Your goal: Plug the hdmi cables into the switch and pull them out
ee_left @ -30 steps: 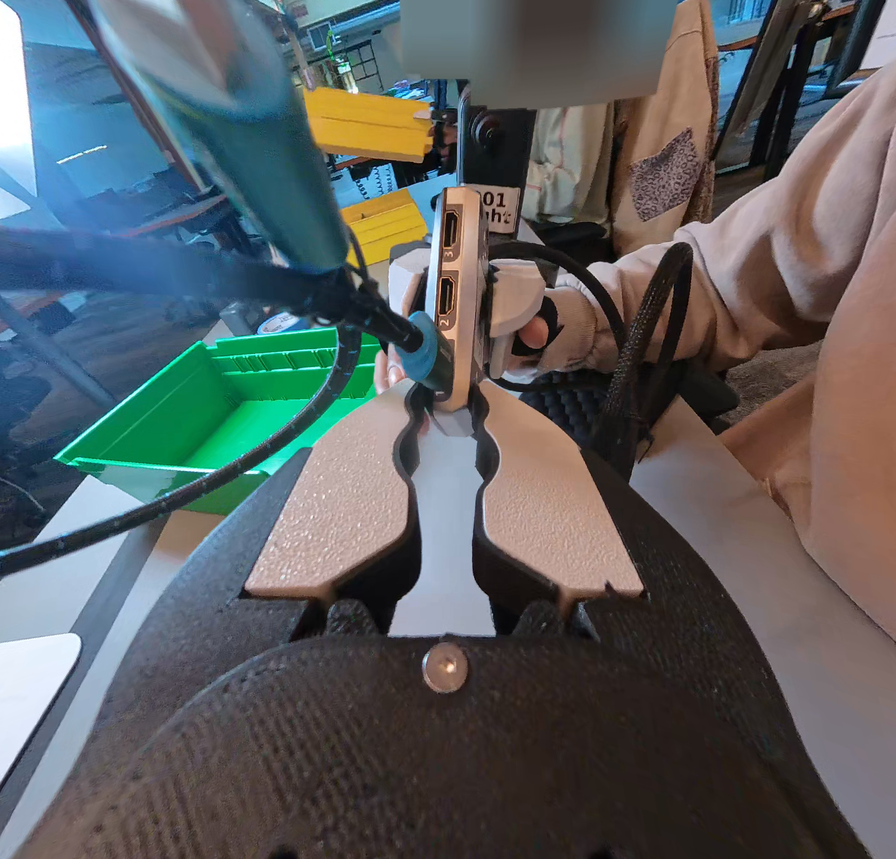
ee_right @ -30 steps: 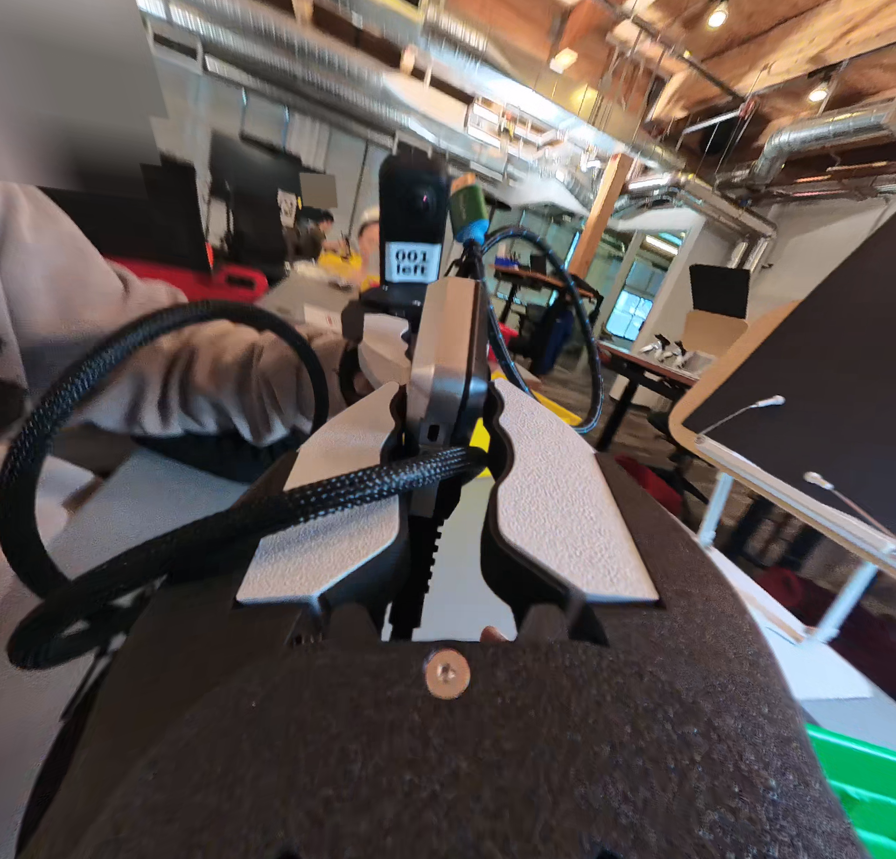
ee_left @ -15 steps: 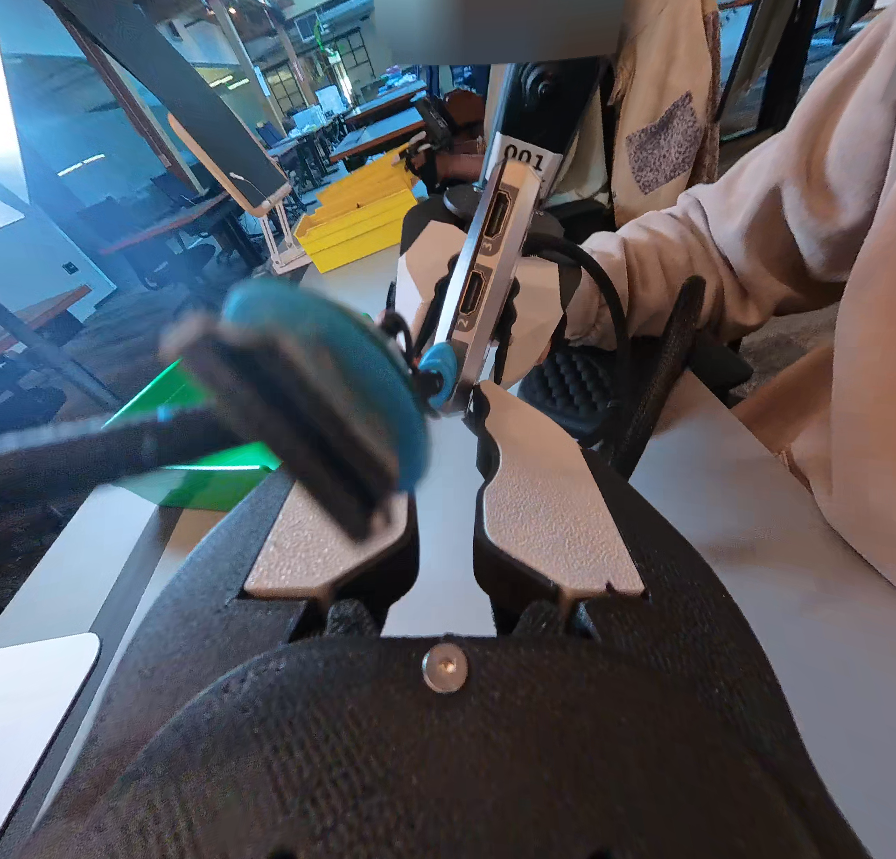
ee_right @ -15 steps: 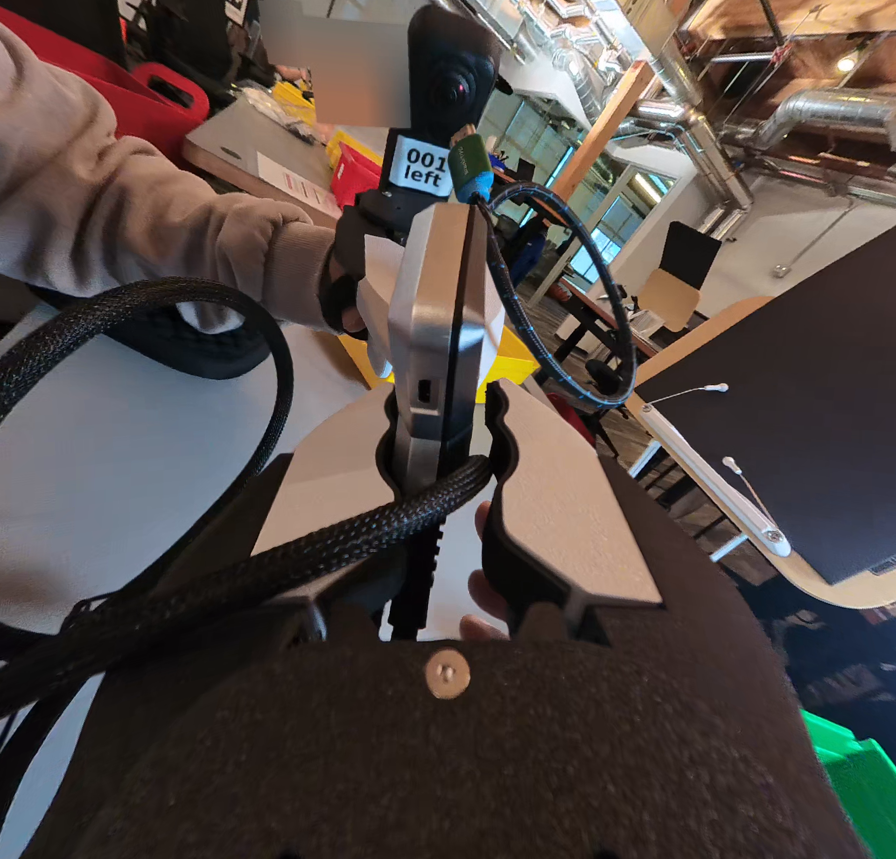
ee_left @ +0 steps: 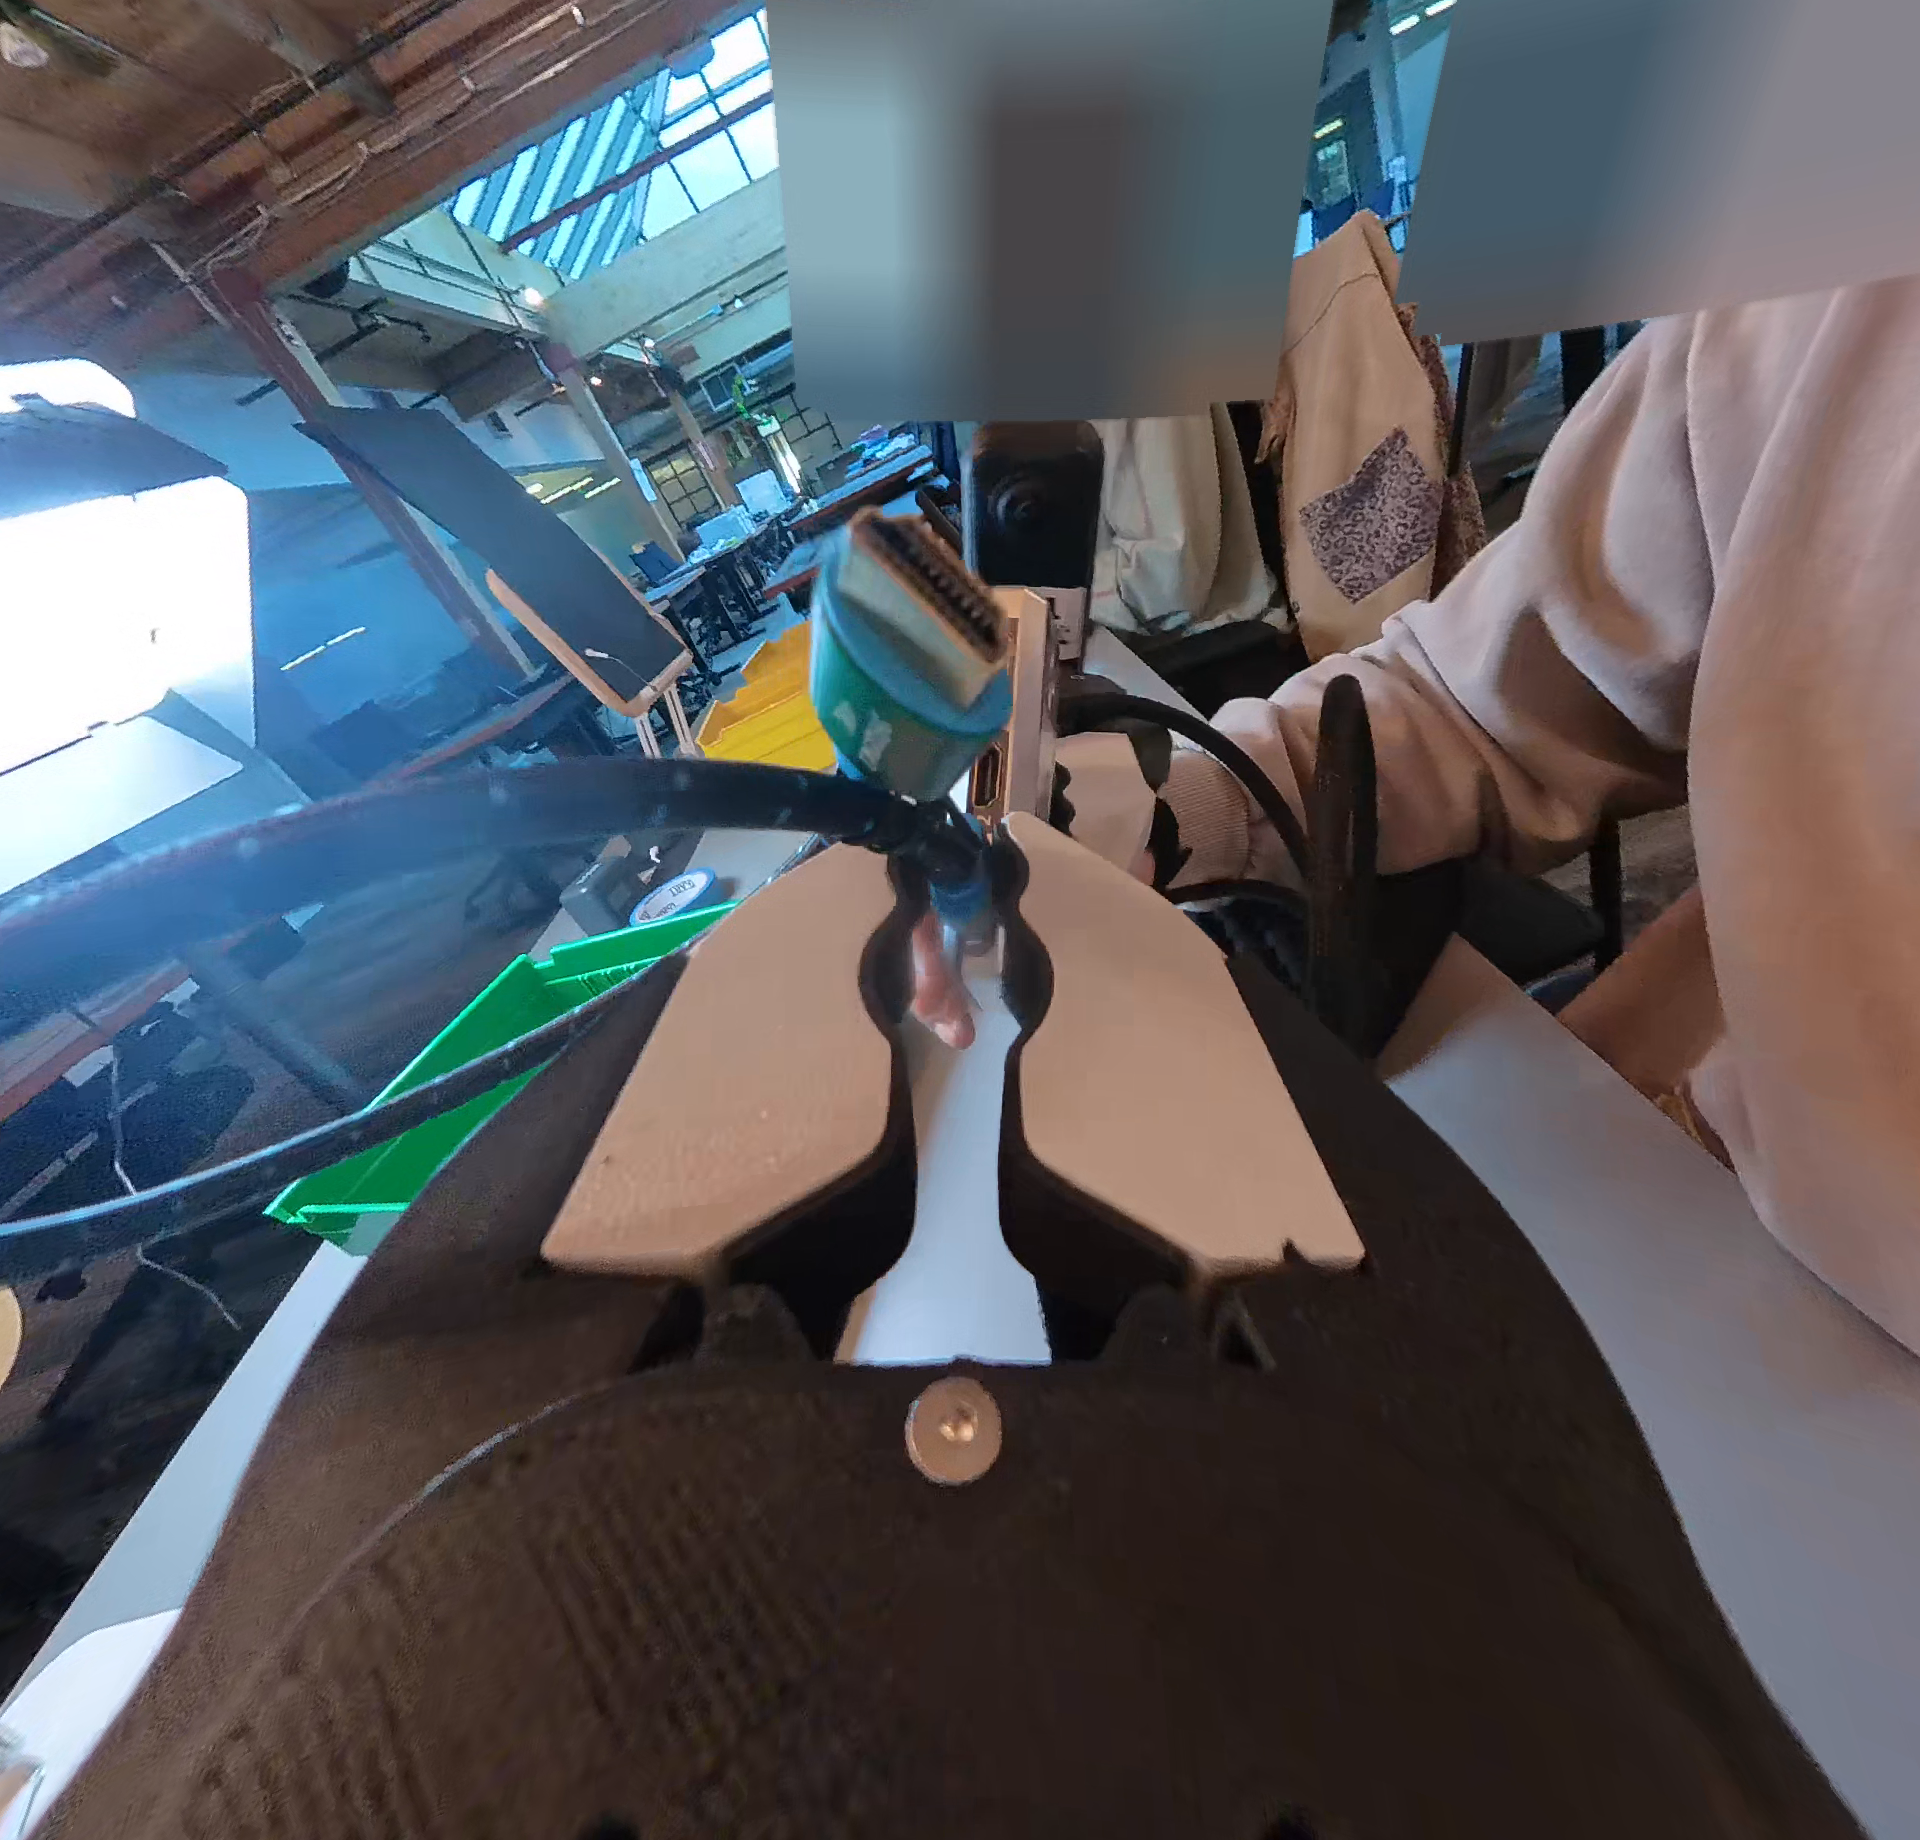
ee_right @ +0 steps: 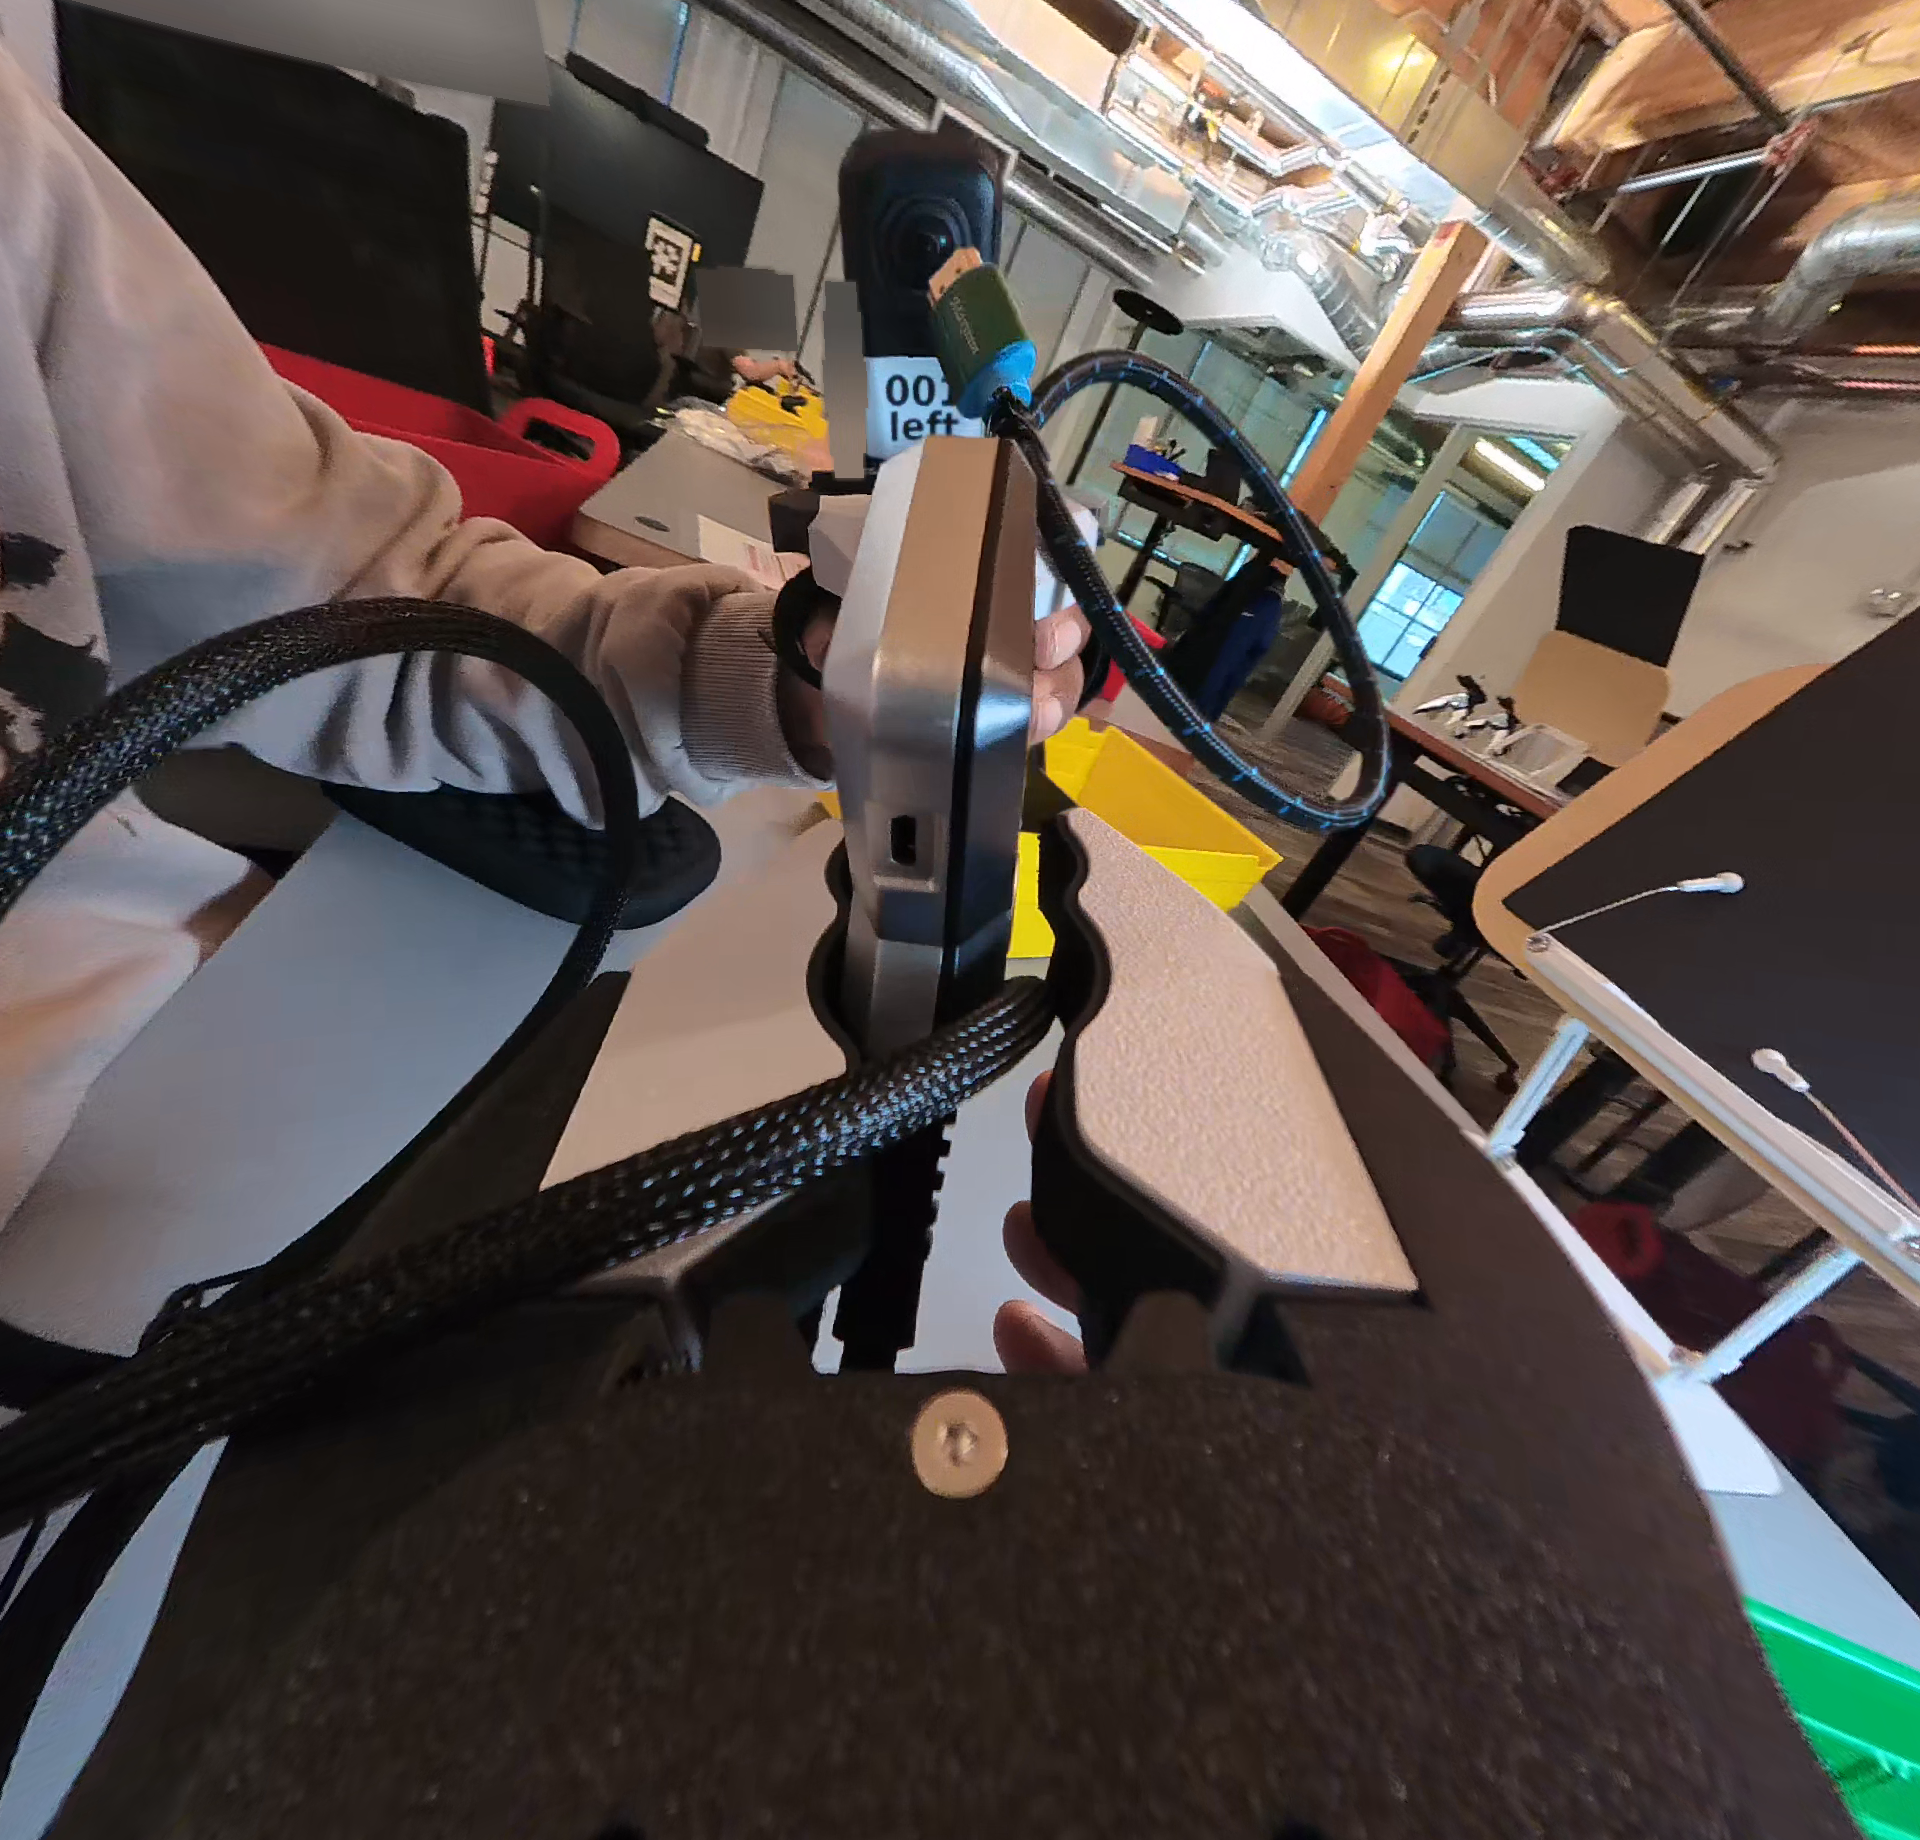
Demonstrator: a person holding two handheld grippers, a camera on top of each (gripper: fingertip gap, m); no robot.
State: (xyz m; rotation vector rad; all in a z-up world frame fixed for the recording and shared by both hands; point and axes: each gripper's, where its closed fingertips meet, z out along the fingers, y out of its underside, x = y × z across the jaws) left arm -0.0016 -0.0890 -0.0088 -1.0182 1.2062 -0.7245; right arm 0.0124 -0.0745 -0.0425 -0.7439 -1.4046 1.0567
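Observation:
My right gripper (ee_right: 935, 949) is shut on the silver and black switch (ee_right: 914, 710) and holds it upright above the table. A thick black braided cable (ee_right: 499, 1229) crosses its left finger, and that cable's ribbed plug (ee_right: 894, 1240) sits at the switch's near end. My left gripper (ee_left: 961, 855) is shut on the blue-flecked HDMI cable (ee_left: 520, 814) at a blue sleeve. The cable's green plug (ee_left: 904, 668) is out of the switch (ee_left: 1023, 710) and hangs loose just in front of it. From the right wrist view the plug (ee_right: 971, 325) sticks up above the switch.
A green bin (ee_left: 499, 1052) stands at the table's left edge and a yellow bin (ee_right: 1143, 814) farther off. The person's sleeve (ee_left: 1662, 647) fills the right side over the white table (ee_left: 1558, 1219). A black mat (ee_right: 540, 845) lies by the wrist. Across from one pair of fingers to the other is roughly 5 cm.
The loose green plug has swung from the upper left to just in front of the switch. Both grippers have tilted and kept their holds.

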